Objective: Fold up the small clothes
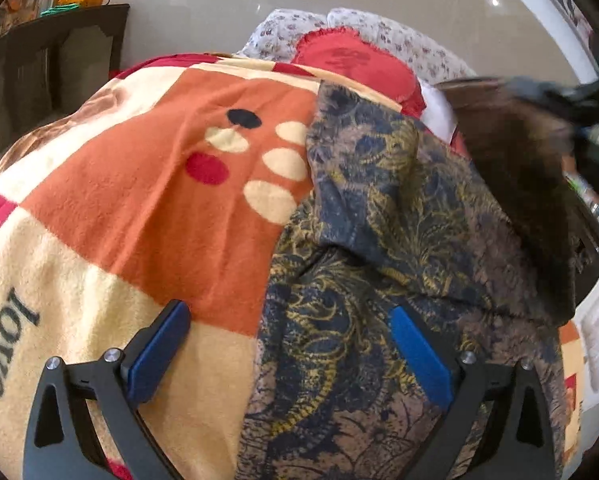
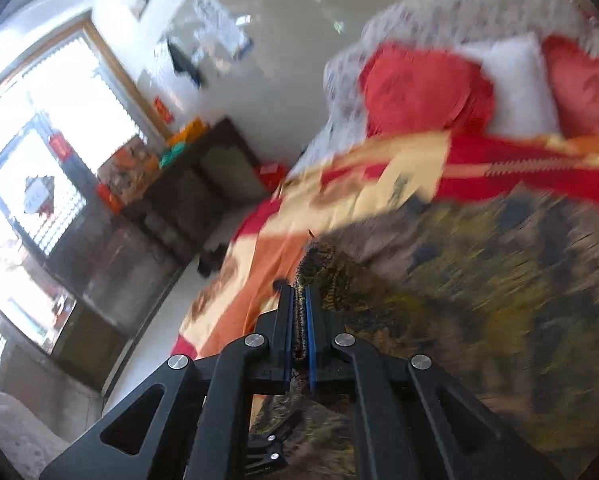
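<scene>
A patterned garment in navy, gold and brown lies on the bed's orange and cream blanket. My left gripper hovers open over the garment's left edge; one blue pad sits above the blanket, the other above the cloth, and nothing is pinched. In the right wrist view my right gripper is shut on an edge of the same garment, which trails blurred to the right. That gripper also shows as a dark blurred shape lifting a brown flap of the cloth.
Red cushions and floral pillows lie at the head of the bed. A dark wooden cabinet with orange boxes stands by a bright window. Pale floor runs along the bed's left side.
</scene>
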`<control>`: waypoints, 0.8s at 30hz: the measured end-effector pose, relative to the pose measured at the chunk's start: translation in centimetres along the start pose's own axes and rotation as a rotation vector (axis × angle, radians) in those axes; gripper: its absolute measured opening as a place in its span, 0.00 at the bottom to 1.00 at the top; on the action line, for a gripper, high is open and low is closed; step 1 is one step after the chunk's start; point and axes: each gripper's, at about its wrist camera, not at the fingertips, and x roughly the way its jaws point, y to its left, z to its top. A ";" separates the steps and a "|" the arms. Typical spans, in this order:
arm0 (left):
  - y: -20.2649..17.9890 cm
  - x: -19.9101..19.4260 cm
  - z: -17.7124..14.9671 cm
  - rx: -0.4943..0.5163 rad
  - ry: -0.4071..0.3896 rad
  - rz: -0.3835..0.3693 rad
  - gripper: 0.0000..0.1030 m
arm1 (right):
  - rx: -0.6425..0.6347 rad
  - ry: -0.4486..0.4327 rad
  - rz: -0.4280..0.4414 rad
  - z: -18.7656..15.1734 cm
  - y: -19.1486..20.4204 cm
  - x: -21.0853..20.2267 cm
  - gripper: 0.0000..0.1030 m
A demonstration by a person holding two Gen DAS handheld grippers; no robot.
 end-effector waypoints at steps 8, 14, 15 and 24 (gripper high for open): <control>-0.2 -0.1 0.0 0.003 0.006 0.002 0.99 | 0.030 0.133 -0.038 -4.5 -0.6 9.5 0.14; -0.8 -0.8 0.8 0.029 -0.011 0.015 0.98 | 0.039 0.167 0.052 -6.8 -1.8 6.0 0.23; -1.4 -1.6 1.2 0.040 -0.049 0.018 0.98 | 0.013 0.148 0.058 -7.1 -2.0 4.0 0.26; -9.8 4.8 6.9 0.229 0.020 -0.113 0.88 | 0.018 -0.055 -0.409 -7.8 -15.4 -11.6 0.18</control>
